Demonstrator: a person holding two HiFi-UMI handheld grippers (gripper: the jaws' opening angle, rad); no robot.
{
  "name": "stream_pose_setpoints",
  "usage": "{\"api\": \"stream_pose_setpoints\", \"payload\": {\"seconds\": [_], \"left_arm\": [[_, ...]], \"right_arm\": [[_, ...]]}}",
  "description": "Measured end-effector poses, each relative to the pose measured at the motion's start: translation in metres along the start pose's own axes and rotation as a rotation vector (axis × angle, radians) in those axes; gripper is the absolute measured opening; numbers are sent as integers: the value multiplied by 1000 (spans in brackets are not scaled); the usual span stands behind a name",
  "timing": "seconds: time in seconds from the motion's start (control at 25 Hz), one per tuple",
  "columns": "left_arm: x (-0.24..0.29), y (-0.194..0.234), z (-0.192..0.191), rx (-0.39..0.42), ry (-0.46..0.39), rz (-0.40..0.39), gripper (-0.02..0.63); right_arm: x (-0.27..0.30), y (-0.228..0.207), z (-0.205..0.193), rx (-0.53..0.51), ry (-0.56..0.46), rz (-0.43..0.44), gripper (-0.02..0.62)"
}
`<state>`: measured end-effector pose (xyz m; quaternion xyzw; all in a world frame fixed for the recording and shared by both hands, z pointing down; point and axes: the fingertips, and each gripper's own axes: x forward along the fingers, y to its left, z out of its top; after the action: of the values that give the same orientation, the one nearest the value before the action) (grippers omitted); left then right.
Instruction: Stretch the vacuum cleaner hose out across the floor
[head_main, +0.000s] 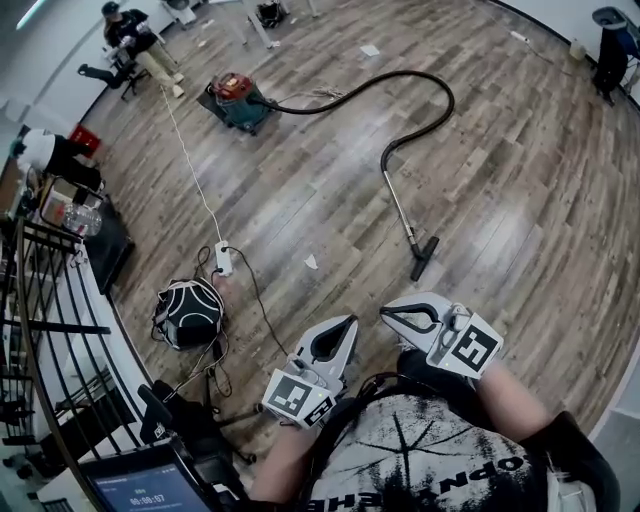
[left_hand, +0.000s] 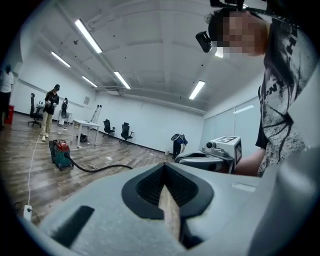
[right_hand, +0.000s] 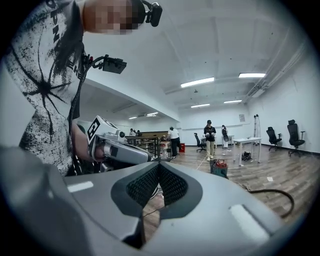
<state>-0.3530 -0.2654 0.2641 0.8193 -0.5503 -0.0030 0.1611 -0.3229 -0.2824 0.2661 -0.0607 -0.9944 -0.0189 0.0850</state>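
Note:
A red and teal vacuum cleaner (head_main: 235, 98) stands on the wooden floor far ahead. Its black hose (head_main: 420, 85) curves right and back down to a metal wand (head_main: 402, 212) ending in a black floor nozzle (head_main: 424, 257). The left gripper view shows the cleaner (left_hand: 61, 153) and hose (left_hand: 102, 168); the right gripper view shows the cleaner (right_hand: 219, 167) and a hose loop (right_hand: 280, 196). My left gripper (head_main: 347, 327) and right gripper (head_main: 392, 310) are held close to my body, both shut and empty, well short of the nozzle.
A white power strip (head_main: 224, 258) with a long white cord lies on the floor to the left, beside a black bag (head_main: 189, 312) and tangled cables. A black railing (head_main: 40, 330) runs along the left. A person (head_main: 140, 45) sits far back. Scraps of paper (head_main: 311, 261) dot the floor.

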Motion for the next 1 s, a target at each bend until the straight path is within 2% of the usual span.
{"api": "stream_pose_setpoints", "payload": {"seconds": [0.32,0.6,0.84,1.0], "left_arm": [[98,45,40,22,-35,51,0],[136,79,49,9,-44,48,0],[164,128,50,11,-25,-6,0],[185,175,63,17,-10,-77,0]], "right_arm": [[-20,-123,-2,-43,-8,4,5],[-15,-174,-10,-22,-13,-24,6],[11,-217,-25,4,12,-78,6],[41,-257,-20,2,52,-143,6]]}}
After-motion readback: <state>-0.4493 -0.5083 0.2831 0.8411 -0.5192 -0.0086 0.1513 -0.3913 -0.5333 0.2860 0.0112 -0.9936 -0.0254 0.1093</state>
